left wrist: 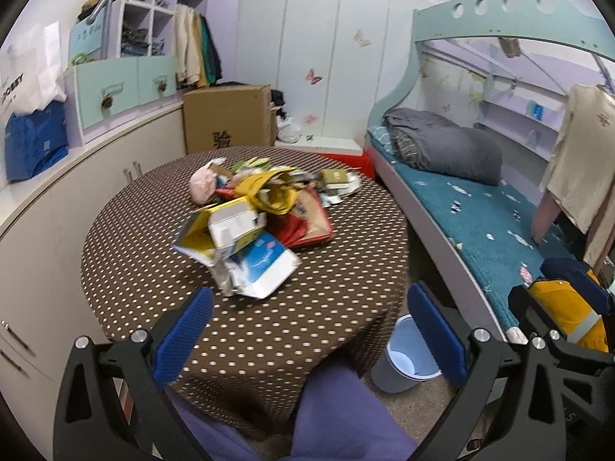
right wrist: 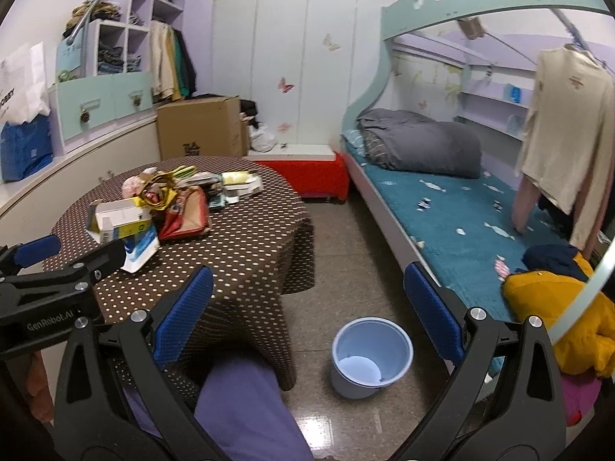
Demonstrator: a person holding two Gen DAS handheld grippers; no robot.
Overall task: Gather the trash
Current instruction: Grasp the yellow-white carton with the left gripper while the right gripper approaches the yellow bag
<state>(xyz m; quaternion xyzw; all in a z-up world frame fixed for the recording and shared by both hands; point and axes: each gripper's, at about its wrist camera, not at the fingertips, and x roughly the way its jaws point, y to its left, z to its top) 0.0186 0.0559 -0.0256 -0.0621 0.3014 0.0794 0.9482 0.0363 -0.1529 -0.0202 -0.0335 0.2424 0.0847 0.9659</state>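
— What do you get from the left wrist view?

— My left hand-held gripper (left wrist: 309, 330) is spread wide with nothing between its blue pads. It hangs over the near edge of the desk (left wrist: 146, 261), the one under the brown dotted cloth. The trash pile (left wrist: 257, 215) sits in the middle of it — flattened cartons, yellow and red wrappers, a pink wad at the far side. The blue bin (left wrist: 407, 361) stands on the floor, just right of the desk.

— And the right wrist view?

— My right hand-held gripper (right wrist: 307, 315) is also wide open and empty, pointing at the floor between desk and bed (right wrist: 453, 223). The bin looks empty but for a pale patch at its bottom — I can't tell what that is.

— So how far along?

— Barely started, I'd judge: the whole heap is left to move.
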